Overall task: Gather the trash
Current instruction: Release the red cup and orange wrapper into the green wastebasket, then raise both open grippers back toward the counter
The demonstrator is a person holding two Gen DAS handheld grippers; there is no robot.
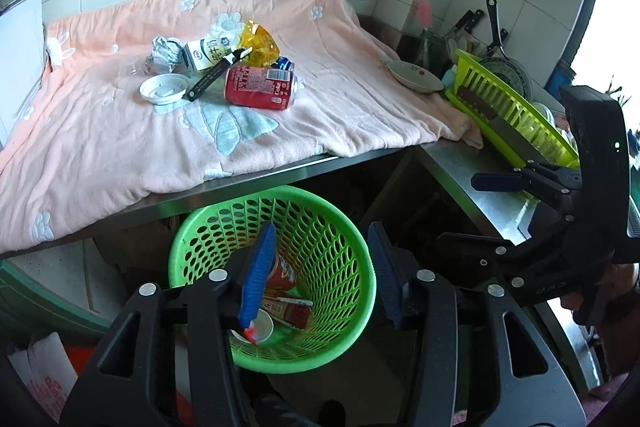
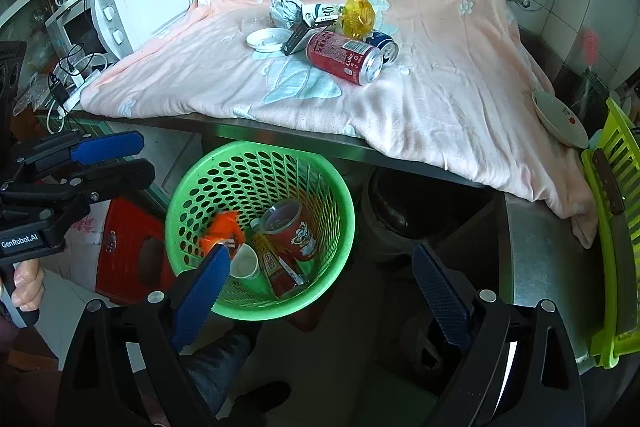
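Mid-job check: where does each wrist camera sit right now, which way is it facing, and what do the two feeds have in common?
Left wrist: on the left gripper, open above the green basket, facing down and toward the pink blanket; the right gripper shows at right, open.
Right wrist: on the right gripper, open over the basket, facing the blanket; the left gripper and the person's hand show at left.
Shared: basket, blanket, Coke can, green dish rack.

green basket (image 2: 340,227): upright, part-filled | red can (image 2: 344,57): lying on blanket
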